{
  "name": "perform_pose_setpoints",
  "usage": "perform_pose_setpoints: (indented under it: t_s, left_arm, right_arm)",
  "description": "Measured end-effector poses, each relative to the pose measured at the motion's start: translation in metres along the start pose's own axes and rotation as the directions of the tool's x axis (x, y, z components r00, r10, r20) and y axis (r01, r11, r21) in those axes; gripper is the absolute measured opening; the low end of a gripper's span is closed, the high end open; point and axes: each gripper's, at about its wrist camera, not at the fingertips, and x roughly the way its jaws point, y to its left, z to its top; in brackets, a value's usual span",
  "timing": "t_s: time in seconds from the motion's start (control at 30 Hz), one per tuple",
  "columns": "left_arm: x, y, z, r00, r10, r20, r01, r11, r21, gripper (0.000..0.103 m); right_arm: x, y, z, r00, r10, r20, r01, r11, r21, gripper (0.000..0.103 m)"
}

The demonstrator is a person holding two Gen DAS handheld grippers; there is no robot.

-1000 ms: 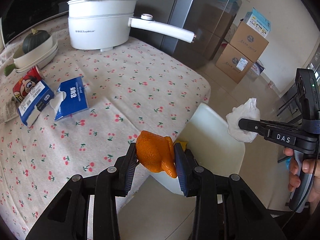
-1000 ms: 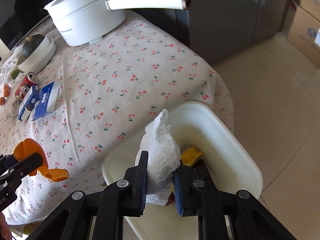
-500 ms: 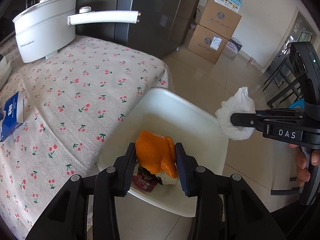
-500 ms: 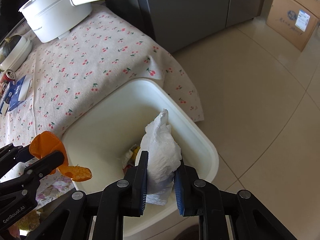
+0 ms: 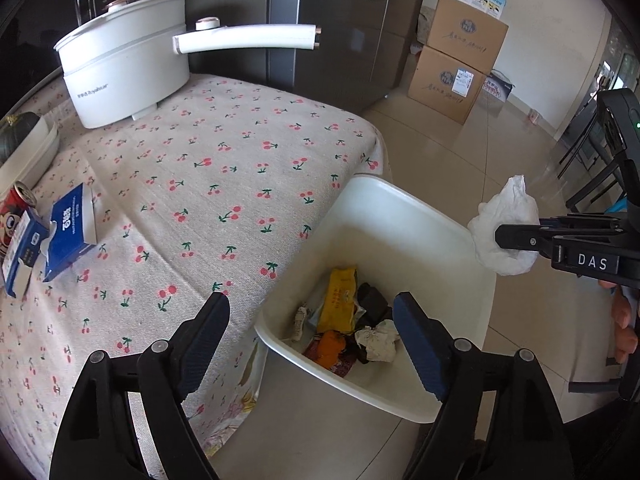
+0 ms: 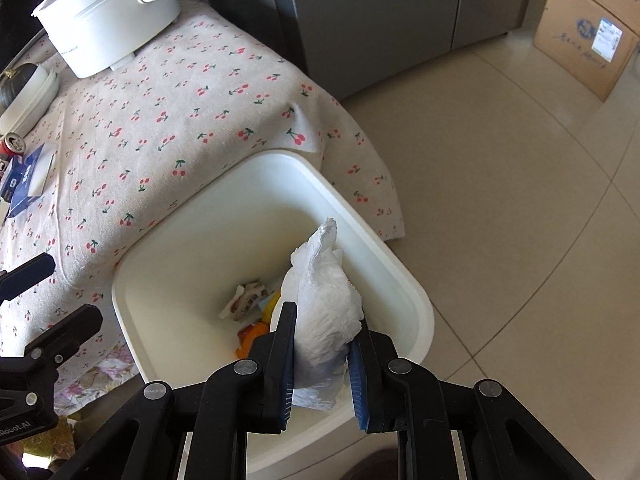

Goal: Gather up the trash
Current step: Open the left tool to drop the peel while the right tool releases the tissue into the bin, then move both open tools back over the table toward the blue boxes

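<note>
Cherry-print tablecloth [image 5: 240, 184], white bin [image 5: 404, 216] beside it, left gripper [image 5: 312, 332] fingers opening, empty, right gripper [image 6: 324, 344] fingers clamping crumpled tissue [image 6: 326, 300]

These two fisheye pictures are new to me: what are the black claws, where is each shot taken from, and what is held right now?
Each claw is a hand-held two-finger gripper with a camera looking along its fingers. In the left view, the left gripper hangs over the white bin, jaws opening with nothing between them; orange peel lies among the wrappers inside. In the right view, the right gripper is shut on a crumpled white tissue above the same bin. On the cherry-print tablecloth stand a white pot and blue tissue packs.
</note>
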Motion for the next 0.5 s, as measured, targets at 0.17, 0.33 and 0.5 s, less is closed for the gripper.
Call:
perform_pose_setpoints:
  t_s: [0.17,0.33,0.5]
  left_arm:
    - [-0.009,0.016,-0.004,0.999,0.034,0.005,-0.034,0.999,-0.01,0.087]
    - [-0.017,0.029,-0.007,0.996,0.091,0.012,-0.09,0.996,-0.008,0.097]
    - [-0.023,0.041,-0.007,0.994,0.111,0.015,-0.111,0.994,-0.02,0.098]
  right_arm:
    - [0.003,0.009,0.0,1.0,0.004,-0.009,-0.005,1.0,-0.014,0.022]
    - [0.003,0.014,0.002,1.0,0.023,-0.008,-0.023,1.0,-0.002,0.083]
    - [0.001,0.023,0.003,1.0,0.019,0.0,-0.019,0.999,-0.028,0.083]
